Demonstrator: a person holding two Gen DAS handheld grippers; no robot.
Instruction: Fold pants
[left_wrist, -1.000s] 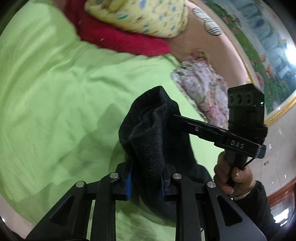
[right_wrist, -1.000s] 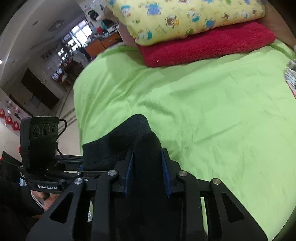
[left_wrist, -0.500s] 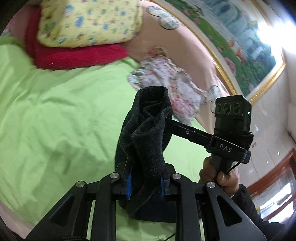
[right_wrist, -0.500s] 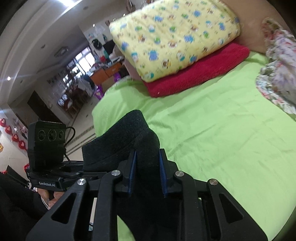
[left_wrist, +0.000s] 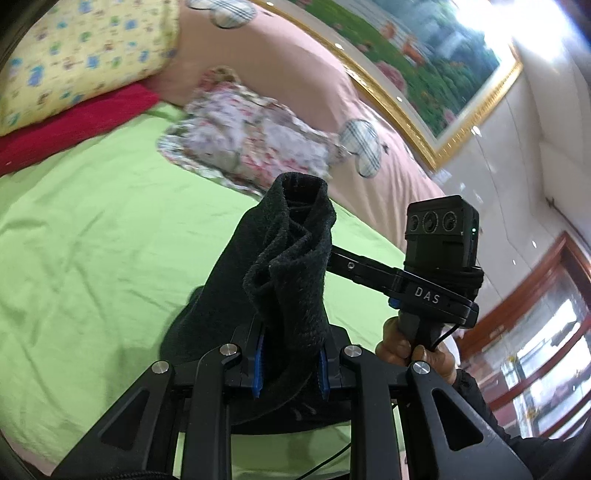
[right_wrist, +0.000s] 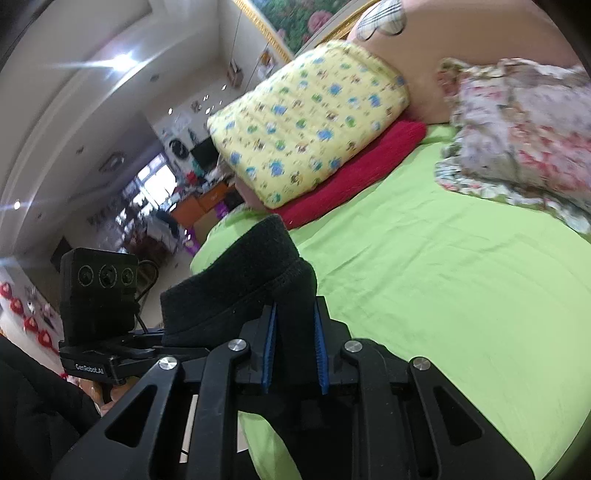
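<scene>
The black knit pants (left_wrist: 288, 266) hang bunched between both grippers above the green bed sheet (left_wrist: 92, 240). My left gripper (left_wrist: 290, 354) is shut on a thick fold of the fabric, which rises in a twisted roll in front of it. In the right wrist view my right gripper (right_wrist: 294, 339) has the pants (right_wrist: 243, 288) between its blue pads; its jaws are closing and pressing on the cloth. The fabric stretches left toward the left gripper's camera block (right_wrist: 99, 288). The right gripper's camera block (left_wrist: 441, 229) and the hand holding it show in the left wrist view.
A yellow printed pillow (right_wrist: 306, 133) lies on a red towel (right_wrist: 354, 177) at the bed's head. A floral cloth (right_wrist: 517, 133) sits by the pink headboard (left_wrist: 295, 81). A gold-framed picture (left_wrist: 424, 55) hangs above. The green sheet (right_wrist: 443, 295) spreads ahead.
Both grippers have risen and swung with the pants toward the headboard; the floral cloth and picture have come into view. The right jaws have narrowed on the fabric.
</scene>
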